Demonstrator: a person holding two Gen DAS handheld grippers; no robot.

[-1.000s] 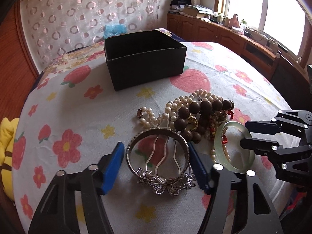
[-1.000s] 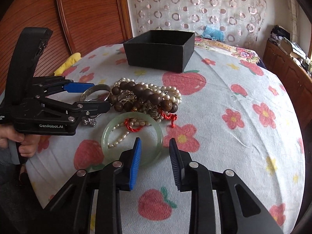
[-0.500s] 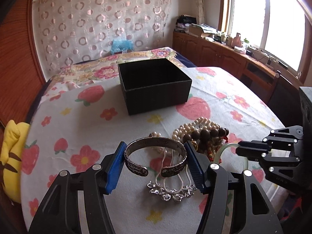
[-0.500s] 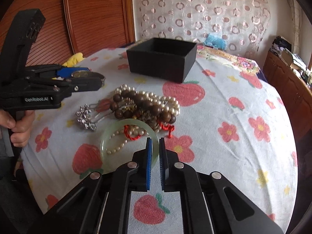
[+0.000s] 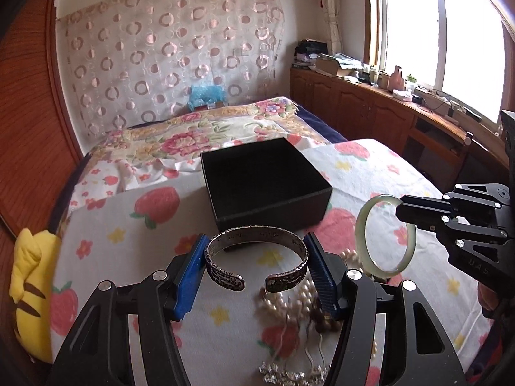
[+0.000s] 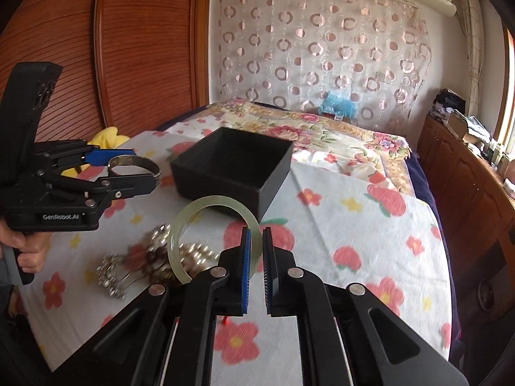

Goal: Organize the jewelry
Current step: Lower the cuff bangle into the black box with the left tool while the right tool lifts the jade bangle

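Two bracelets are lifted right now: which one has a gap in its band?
The silver cuff in the left gripper: its band ends in two tips facing the camera. The pale green bangle, pinched by the right gripper, is a closed ring.

1. Your silver cuff [image 5: 257, 259] looked like tarnished metal, rough and engraved.
2. Your green bangle [image 6: 206, 225] was smooth, glossy and translucent, like jade.
3. The black box [image 5: 273, 206] at twelve o'clock looked like matt card.
4. The bedsheet [image 6: 354, 225] was printed cloth.
5. The wall panels [image 6: 145, 48] were ribbed, glossy wood.
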